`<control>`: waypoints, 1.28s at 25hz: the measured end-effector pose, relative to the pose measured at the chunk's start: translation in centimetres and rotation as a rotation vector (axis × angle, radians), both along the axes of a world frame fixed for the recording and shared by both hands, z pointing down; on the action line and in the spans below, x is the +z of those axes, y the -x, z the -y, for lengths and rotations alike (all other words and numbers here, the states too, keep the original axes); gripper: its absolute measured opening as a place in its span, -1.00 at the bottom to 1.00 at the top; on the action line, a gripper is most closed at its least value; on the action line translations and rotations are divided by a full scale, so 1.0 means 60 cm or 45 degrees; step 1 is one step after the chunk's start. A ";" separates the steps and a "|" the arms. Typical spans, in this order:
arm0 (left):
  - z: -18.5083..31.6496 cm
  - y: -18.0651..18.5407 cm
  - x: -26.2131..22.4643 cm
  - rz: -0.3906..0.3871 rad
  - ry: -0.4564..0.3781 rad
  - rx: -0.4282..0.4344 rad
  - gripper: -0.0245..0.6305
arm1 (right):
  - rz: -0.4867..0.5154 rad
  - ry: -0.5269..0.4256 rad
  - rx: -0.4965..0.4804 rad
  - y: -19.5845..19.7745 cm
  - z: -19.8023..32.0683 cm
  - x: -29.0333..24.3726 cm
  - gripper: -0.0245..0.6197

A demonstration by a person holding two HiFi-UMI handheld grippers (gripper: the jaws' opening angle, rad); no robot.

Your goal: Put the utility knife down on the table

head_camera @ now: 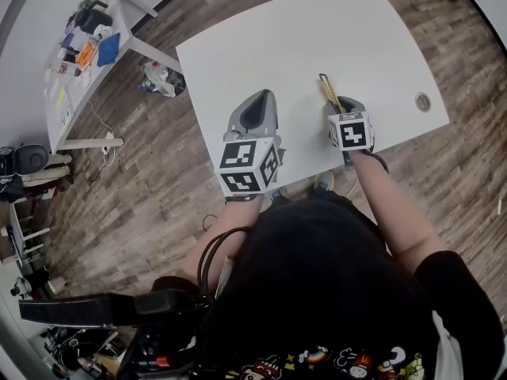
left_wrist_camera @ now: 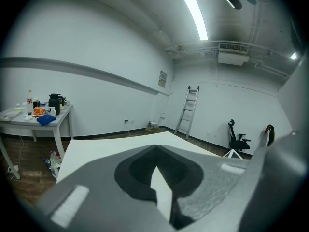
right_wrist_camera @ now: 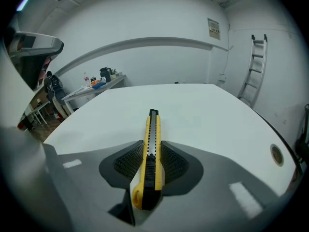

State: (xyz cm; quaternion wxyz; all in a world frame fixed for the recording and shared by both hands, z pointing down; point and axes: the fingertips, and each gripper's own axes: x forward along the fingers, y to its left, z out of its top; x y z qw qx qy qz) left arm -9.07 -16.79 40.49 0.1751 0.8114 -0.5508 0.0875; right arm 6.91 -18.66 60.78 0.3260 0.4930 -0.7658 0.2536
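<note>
White counter (head_camera: pixel 317 30) on a wood-plank floor; cluttered side table (head_camera: pixel 79 54) at far left.

Left claw (left_wrist_camera: pixel 155 151): jaws closed together, nothing between them, held over the counter's near edge.

Right claw (right_wrist_camera: pixel 152 151): clenched on the utility knife (right_wrist_camera: pixel 152 139), which hangs over the counter, not yet set down; contact cannot be told.

Knife: slim yellow body, black slider, notched metal rail along the top, yellow loop at the tail, black nose pointing away from the person; no blade seen protruding.

Handling, as judged: light, rigid, with smooth sides liable to slip. Best held across the flat sides at the rear half, clear of the nose.

Round grommet (head_camera: pixel 423 101) at the counter's right.
</note>
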 end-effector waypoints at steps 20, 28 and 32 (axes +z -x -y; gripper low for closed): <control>-0.004 0.008 0.000 -0.022 -0.005 0.029 -0.92 | 0.059 -0.017 0.062 -0.006 -0.002 -0.012 -0.25; 0.000 -0.027 -0.016 -0.025 -0.038 0.097 -0.92 | 0.250 -0.317 0.146 -0.014 0.001 -0.216 -0.86; -0.001 -0.042 -0.024 -0.023 -0.051 0.125 -0.92 | 0.285 -0.527 0.134 -0.021 -0.021 -0.328 -0.86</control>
